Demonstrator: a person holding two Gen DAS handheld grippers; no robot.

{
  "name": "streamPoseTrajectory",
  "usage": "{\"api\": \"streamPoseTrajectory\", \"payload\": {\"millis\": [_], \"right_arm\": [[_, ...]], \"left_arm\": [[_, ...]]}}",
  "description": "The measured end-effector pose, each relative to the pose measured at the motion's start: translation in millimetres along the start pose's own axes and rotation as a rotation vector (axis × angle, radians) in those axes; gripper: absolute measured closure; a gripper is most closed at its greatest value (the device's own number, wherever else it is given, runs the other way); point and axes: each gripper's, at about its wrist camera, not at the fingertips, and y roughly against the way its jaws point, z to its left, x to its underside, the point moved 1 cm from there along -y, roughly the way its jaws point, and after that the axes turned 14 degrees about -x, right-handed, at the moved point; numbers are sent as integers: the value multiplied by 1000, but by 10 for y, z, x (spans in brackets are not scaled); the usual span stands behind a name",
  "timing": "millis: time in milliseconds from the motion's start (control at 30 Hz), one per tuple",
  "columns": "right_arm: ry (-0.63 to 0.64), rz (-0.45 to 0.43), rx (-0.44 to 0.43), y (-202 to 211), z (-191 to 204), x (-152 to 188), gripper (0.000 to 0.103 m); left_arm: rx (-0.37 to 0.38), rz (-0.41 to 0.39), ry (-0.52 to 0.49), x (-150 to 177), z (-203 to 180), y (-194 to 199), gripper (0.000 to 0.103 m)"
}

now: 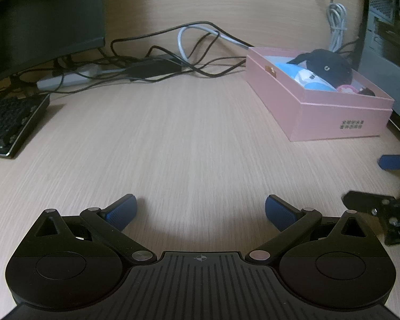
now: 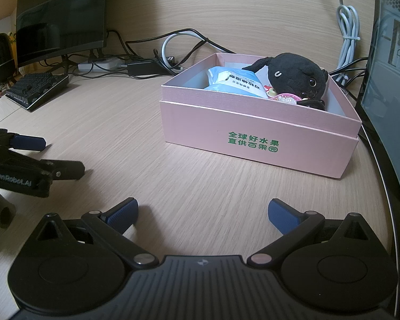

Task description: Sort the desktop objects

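The pink box (image 2: 258,130) sits on the worktop (image 2: 152,138) toward the right, close to a dark computer case (image 2: 386,66); it is open-topped and already holds a black plush toy (image 2: 296,77), a pale blue packet (image 2: 234,82) and some small pink bits I cannot make out clearly. The stretch of wood in front of it looks bare of loose things; a keyboard (image 2: 37,90), a monitor (image 2: 61,18) and a tangle of cables (image 1: 173,61) lie at the back, and those hardly seem meant for sorting.

The left tongs (image 1: 201,210) are spread wide and hold nothing, low over the worktop; the right tongs (image 2: 202,213) are likewise parted and empty, aimed at the near wall of the box; the two hover side by side, near one another, with the left ones showing at the left edge of the right camera's view.

To my eye the sorting is about finished; the sensible thing is to look over the worktop for any straggler before stopping. If one turns up, I would come down on it squarely with fingers apart, lift clear of the box rim, and set it into the free corner at the left rather than on the plush; keep the two tools from knocking together.
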Motion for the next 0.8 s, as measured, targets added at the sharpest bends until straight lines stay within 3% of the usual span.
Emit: {"api": "streamPoseTrajectory", "payload": {"millis": [800], "right_arm": [[0, 0, 0, -15, -6, -4, 0]], "left_arm": [[5, -4, -7, 15, 2, 15, 0]]}}
